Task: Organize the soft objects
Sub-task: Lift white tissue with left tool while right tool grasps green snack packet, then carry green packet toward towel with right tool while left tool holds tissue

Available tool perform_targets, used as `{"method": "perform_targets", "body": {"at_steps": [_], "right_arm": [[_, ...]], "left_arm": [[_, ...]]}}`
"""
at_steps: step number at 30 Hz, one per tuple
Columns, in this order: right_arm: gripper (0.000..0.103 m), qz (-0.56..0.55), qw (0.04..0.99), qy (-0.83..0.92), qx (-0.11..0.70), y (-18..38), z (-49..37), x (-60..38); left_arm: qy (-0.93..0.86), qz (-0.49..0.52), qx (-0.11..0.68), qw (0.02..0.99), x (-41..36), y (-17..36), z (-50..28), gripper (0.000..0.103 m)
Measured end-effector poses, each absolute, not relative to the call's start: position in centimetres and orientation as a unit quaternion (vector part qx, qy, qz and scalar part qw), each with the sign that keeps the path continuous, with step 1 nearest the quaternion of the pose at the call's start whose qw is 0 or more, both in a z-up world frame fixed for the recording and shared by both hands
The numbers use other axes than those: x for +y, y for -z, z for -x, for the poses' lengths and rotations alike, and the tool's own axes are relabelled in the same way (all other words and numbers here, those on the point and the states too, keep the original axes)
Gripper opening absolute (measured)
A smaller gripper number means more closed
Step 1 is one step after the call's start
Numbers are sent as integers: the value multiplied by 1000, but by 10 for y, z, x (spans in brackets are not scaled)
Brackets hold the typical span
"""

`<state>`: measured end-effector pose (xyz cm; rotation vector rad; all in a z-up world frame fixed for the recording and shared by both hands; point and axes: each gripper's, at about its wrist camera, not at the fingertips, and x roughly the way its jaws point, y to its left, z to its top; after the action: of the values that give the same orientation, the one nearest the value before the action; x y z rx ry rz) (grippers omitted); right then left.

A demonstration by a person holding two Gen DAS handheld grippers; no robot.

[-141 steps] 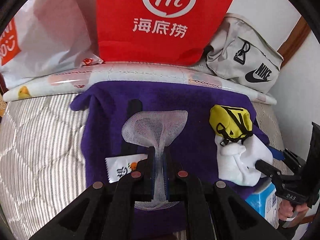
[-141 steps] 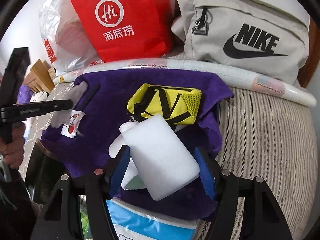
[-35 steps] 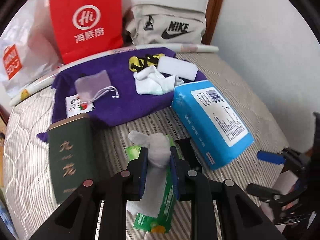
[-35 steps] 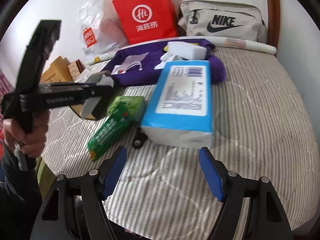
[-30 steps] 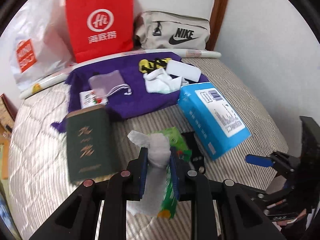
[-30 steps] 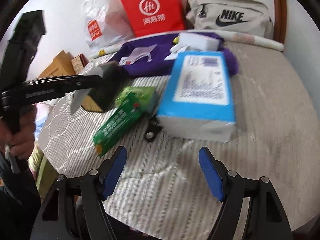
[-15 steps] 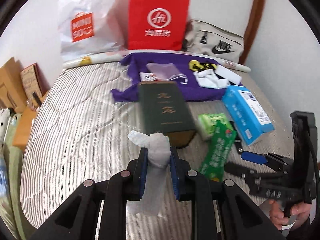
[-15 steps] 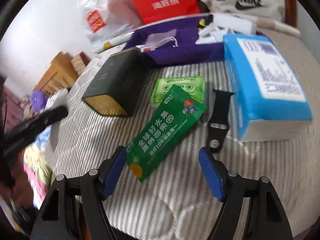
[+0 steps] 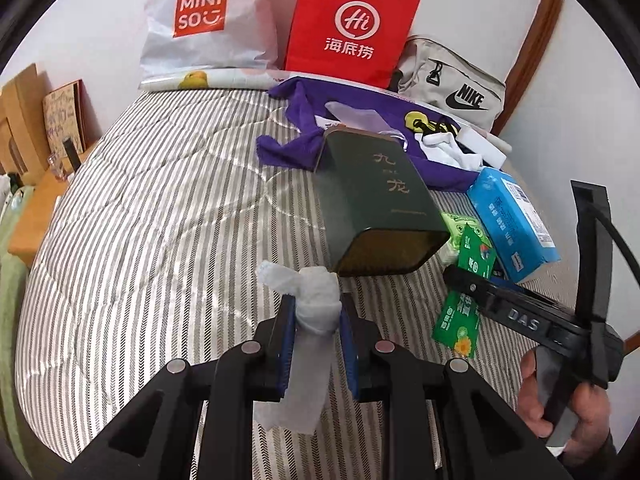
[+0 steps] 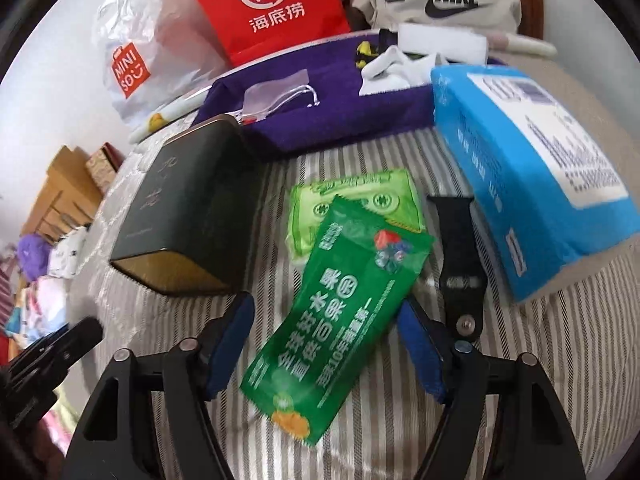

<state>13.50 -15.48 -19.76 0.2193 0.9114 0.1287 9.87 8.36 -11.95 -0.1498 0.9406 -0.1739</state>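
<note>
My left tool [image 9: 316,312] is clamped on the white gauze wad [image 9: 316,300], held clear of the bed [image 9: 160,220] for carrying. My right tool [image 10: 326,332] straddles the green sachet [image 10: 340,312], jaws closing; pads probably not touching yet. Purple cloth [image 10: 340,92] holds the sorted softs.

Glossy green foil sachet [image 10: 344,312], matt dark metal tin [image 9: 376,196], woven striped quilted bedspread [image 9: 160,220], soft purple fleecy cloth [image 10: 340,92], crinkled white gauze [image 9: 316,300]
</note>
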Motion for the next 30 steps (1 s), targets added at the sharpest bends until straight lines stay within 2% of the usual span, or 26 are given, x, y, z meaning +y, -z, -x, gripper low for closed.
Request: {"method": "perform_targets", "body": {"at_steps": [2, 8, 20, 30], "right_arm": [[56, -85, 897, -47, 432, 197, -135, -152], [47, -12, 899, -92, 428, 193, -126, -150], [46, 1, 899, -159, 408, 168, -78, -200], [46, -2, 896, -133, 423, 186, -51, -260]], "left_arm": [[81, 74, 454, 884, 85, 122, -98, 20], [75, 85, 459, 881, 88, 123, -97, 20], [86, 75, 467, 877, 56, 121, -91, 20], [100, 66, 484, 867, 22, 129, -87, 20]]}}
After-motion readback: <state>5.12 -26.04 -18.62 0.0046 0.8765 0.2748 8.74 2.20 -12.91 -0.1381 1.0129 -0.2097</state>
